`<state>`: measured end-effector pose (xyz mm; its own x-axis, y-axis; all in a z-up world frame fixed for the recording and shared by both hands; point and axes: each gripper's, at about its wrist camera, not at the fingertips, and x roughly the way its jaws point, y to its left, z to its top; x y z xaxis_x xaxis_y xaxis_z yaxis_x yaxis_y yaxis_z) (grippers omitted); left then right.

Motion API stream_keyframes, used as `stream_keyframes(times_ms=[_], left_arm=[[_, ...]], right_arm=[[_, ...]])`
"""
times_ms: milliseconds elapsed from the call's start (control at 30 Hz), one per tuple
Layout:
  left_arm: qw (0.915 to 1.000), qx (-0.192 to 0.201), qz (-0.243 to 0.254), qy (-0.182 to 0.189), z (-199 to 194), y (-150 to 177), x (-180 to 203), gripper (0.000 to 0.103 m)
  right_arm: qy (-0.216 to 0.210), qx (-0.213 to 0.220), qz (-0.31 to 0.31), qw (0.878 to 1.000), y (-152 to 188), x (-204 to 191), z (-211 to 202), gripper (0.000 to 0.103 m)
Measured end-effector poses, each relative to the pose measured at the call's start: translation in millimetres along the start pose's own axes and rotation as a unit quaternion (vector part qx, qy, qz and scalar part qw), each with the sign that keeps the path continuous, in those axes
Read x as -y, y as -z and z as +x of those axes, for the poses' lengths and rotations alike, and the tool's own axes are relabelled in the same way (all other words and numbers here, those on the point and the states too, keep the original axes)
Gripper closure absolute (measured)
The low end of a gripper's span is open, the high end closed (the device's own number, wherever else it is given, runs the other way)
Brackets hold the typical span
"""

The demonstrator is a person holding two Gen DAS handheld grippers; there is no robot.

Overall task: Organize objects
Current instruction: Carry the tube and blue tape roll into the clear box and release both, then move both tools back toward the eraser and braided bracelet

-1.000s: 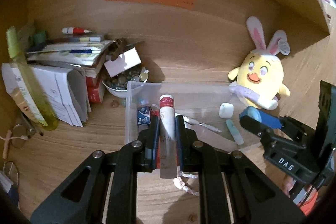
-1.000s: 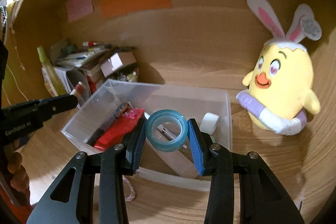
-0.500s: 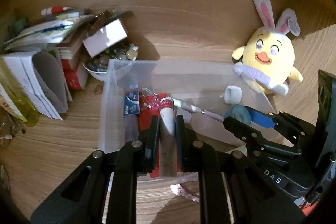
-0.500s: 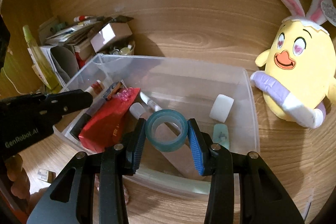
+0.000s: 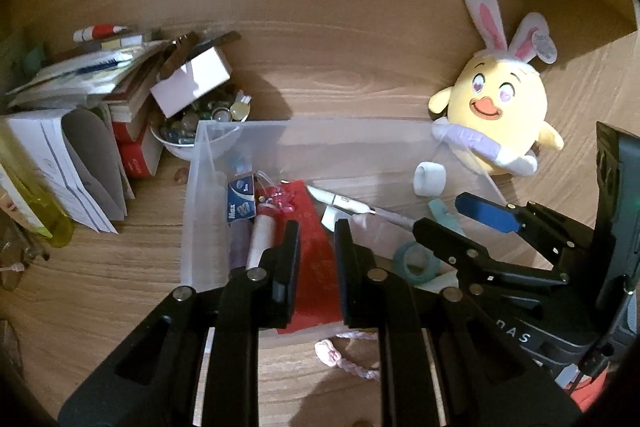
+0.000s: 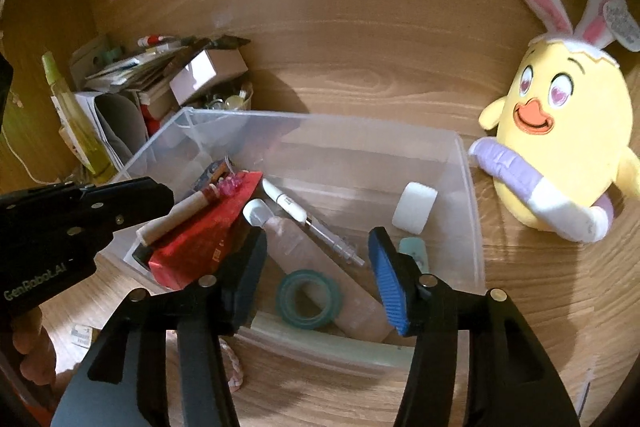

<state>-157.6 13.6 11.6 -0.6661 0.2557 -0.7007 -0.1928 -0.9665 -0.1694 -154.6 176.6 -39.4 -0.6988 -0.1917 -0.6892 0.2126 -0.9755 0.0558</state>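
A clear plastic bin (image 5: 320,147) (image 6: 464,155) stands on the wooden desk. My right gripper (image 6: 316,239) (image 5: 440,215) hovers over its near right part. Its jaws are opening and the pads touch nothing. The teal tape roll (image 6: 284,301) (image 5: 400,259) lies loose on the bin floor below them. My left gripper (image 5: 316,259) (image 6: 164,197) is over the bin's left part, its jaws only a narrow slit apart and empty. The slim red-capped tube (image 5: 260,239) (image 6: 180,215) rests beside the left finger, on a red packet (image 6: 200,243).
The bin also holds a white pen (image 6: 304,219), a white block (image 6: 414,207) and a white-capped tube. A yellow plush chick (image 5: 500,107) sits to its right. A bowl of small items (image 5: 180,143), stacked books (image 5: 80,107) and a bottle (image 5: 32,195) crowd the left. A pink cord (image 5: 344,359) lies in front.
Both grippers sank toward the bin. The right jaws spread and the tape roll dropped to the bin floor. The tube left the left jaws and now lies on the red packet.
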Motion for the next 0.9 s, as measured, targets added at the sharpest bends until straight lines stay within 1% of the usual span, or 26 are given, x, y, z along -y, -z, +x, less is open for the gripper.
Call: stream_keyframes(times_ms=[33, 67, 100, 133, 167, 233, 300, 367, 467, 533, 600, 733, 900], left_arm=[[1.0000, 0.003, 0.001, 0.000, -4, 0, 1, 0.088], [1.0000, 0.007, 0.001, -0.001, -8, 0, 1, 0.087], [1.0000, 0.010, 0.002, -0.001, -11, 1, 1, 0.082], [0.9999, 0.015, 0.003, -0.001, -16, 2, 1, 0.076], [0.9998, 0.020, 0.005, -0.001, -20, 2, 2, 0.073], [0.9994, 0.032, 0.009, -0.006, -29, 5, 1, 0.060], [0.9991, 0.040, 0.010, -0.014, -36, 9, 0, 0.052], [0.9987, 0.046, 0.010, -0.019, -44, 14, -2, 0.050], [0.9985, 0.050, 0.010, -0.020, -55, 21, -7, 0.045], [0.9982, 0.053, 0.010, -0.028, -62, 27, -12, 0.035], [0.9976, 0.056, 0.011, -0.039, -69, 35, -17, 0.031], [0.9975, 0.052, 0.012, -0.047, -80, 51, -27, 0.024], [0.9965, 0.041, 0.020, -0.070, -88, 73, -38, 0.024]], right_arm=[[0.000, 0.003, 0.000, 1.000, 0, -1, -3, 0.050], [0.000, 0.007, 0.000, 1.000, -1, -1, -6, 0.047], [0.001, 0.012, 0.000, 1.000, -1, -3, -11, 0.043], [0.002, 0.016, -0.001, 1.000, -1, -4, -14, 0.042], [0.003, 0.019, -0.002, 1.000, -1, -5, -17, 0.040], [0.002, 0.026, -0.006, 1.000, 0, -9, -25, 0.037], [0.001, 0.031, -0.009, 0.999, 1, -13, -32, 0.032], [0.004, 0.036, -0.013, 0.999, 4, -18, -39, 0.029], [0.010, 0.043, -0.021, 0.999, 10, -24, -48, 0.022], [0.012, 0.042, -0.023, 0.999, 14, -27, -51, 0.022], [0.009, 0.039, -0.022, 0.999, 19, -30, -53, 0.022], [0.006, 0.032, -0.017, 0.999, 31, -34, -57, 0.022], [0.000, 0.015, 0.000, 1.000, 52, -34, -57, 0.021]])
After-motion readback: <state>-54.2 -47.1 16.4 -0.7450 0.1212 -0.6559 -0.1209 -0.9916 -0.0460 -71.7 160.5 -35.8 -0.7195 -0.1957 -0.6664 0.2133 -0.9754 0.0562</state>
